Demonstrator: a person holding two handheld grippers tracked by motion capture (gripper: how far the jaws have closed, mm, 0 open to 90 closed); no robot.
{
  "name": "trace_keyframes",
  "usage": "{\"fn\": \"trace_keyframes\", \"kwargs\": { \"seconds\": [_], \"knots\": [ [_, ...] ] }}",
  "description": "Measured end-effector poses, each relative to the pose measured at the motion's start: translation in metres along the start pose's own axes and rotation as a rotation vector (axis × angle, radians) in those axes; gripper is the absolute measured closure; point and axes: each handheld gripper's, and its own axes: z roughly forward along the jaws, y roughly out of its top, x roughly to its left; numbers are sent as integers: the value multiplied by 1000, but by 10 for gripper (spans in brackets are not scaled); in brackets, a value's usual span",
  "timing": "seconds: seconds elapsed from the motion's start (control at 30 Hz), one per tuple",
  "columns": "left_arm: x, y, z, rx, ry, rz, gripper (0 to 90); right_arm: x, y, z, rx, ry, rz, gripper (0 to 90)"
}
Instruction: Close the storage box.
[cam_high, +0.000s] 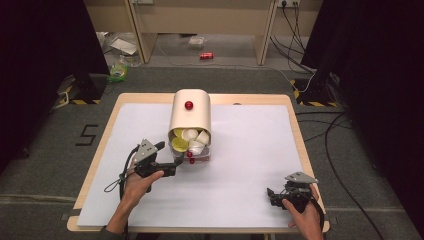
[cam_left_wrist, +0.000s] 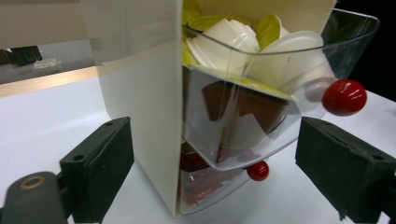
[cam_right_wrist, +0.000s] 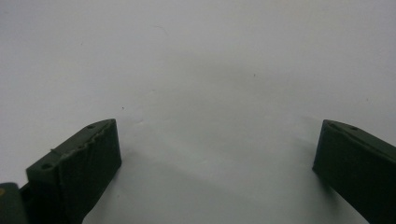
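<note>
A cream box with a rounded top (cam_high: 190, 117) stands mid-table, a red knob (cam_high: 189, 105) on its top face. Two clear drawers with red knobs tilt out of its front: the upper drawer (cam_left_wrist: 261, 79) holds white and yellow-green capsules, the lower drawer (cam_left_wrist: 205, 184) red ones. The upper knob (cam_left_wrist: 344, 96) and lower knob (cam_left_wrist: 258, 171) show up close. My left gripper (cam_high: 172, 162) is open, its jaws on either side of the box's front corner and the drawers (cam_left_wrist: 210, 163). My right gripper (cam_high: 272, 195) rests open near the table's front right, over bare white surface (cam_right_wrist: 215, 154).
A white sheet (cam_high: 240, 165) covers the wooden table (cam_high: 280, 98). Beyond the table lie floor clutter, a red can (cam_high: 206, 55), cables (cam_high: 300, 35) and black curtains at both sides.
</note>
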Motion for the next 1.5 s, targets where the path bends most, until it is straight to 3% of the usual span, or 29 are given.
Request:
{"fn": "trace_keyframes", "kwargs": {
  "seconds": [0.47, 0.73, 0.93, 1.5],
  "knots": [
    [4, -1, 0, -3, 53, -8, 109, 0, 0, 0, 0, 0, 1, 9],
    [10, -2, -1, -11, 108, -41, 109, 0, 0, 0, 1, 0, 1, 9],
    [12, -2, -1, -17, 116, -53, 111, 0, 0, 0, 0, 1, 2, 8],
    [18, -5, 0, 11, 184, -49, 67, 0, 0, 0, 1, 0, 3, 9]
  ]
}}
